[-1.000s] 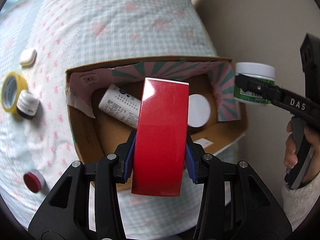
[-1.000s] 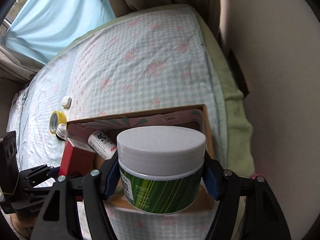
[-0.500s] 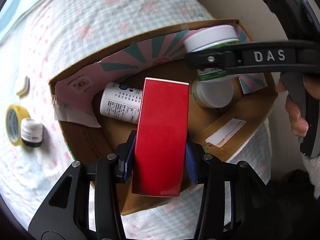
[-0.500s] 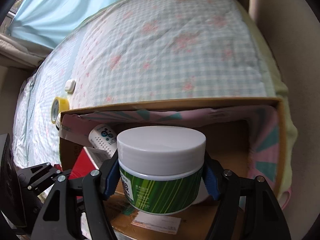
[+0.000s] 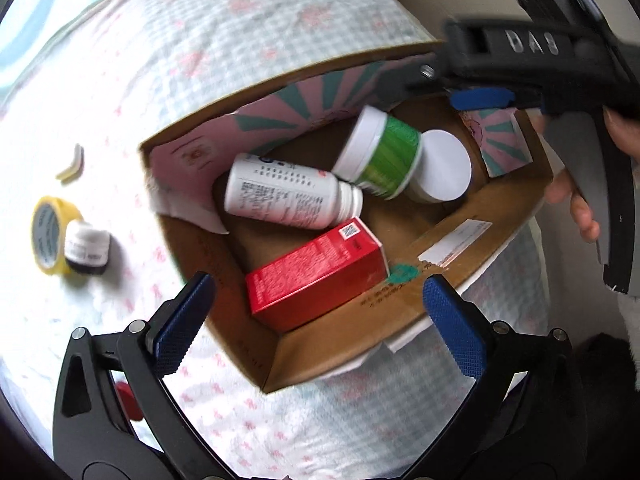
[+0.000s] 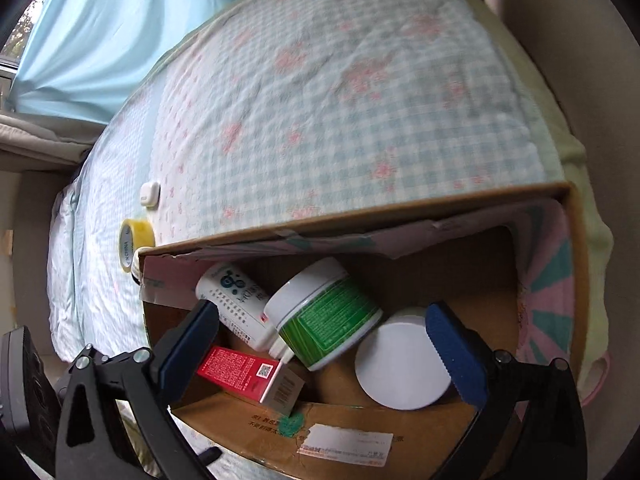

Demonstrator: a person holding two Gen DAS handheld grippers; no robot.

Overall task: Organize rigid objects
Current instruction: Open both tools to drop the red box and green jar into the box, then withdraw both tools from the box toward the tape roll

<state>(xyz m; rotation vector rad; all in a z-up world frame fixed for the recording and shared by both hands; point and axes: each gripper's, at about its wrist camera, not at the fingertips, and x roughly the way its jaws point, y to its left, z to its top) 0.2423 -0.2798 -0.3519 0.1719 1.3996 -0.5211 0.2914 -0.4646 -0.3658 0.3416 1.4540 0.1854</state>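
**Both grippers let go over the box**

The left gripper (image 5: pixel 316 312) has just been opening and its jaws now stand spread wide with nothing between the pads; the red carton (image 5: pixel 316 276) lies on its side inside the cardboard box (image 5: pixel 320 344), by the near wall. The right gripper (image 6: pixel 320 344) has likewise just been opening, its jaws wide and bare; the green-labelled jar (image 6: pixel 328 316) lies tipped in the box, leaning against the white bottle (image 6: pixel 236 304) and touching the white-lidded tub (image 6: pixel 402 366). Both seem to have been dropped rather than set down, which would explain why neither stands upright.

Inside the box: four items, one carton, one bottle, one jar, one tub. Outside it, left of the box on the checked bedspread (image 5: pixel 248 40), lie one yellow tape roll (image 5: pixel 46 236), one small dark jar (image 5: pixel 86 248) touching it, one small white case (image 5: pixel 72 162), and one red-capped item (image 5: pixel 128 400) behind the left gripper's finger. Four still to gather, I judge.
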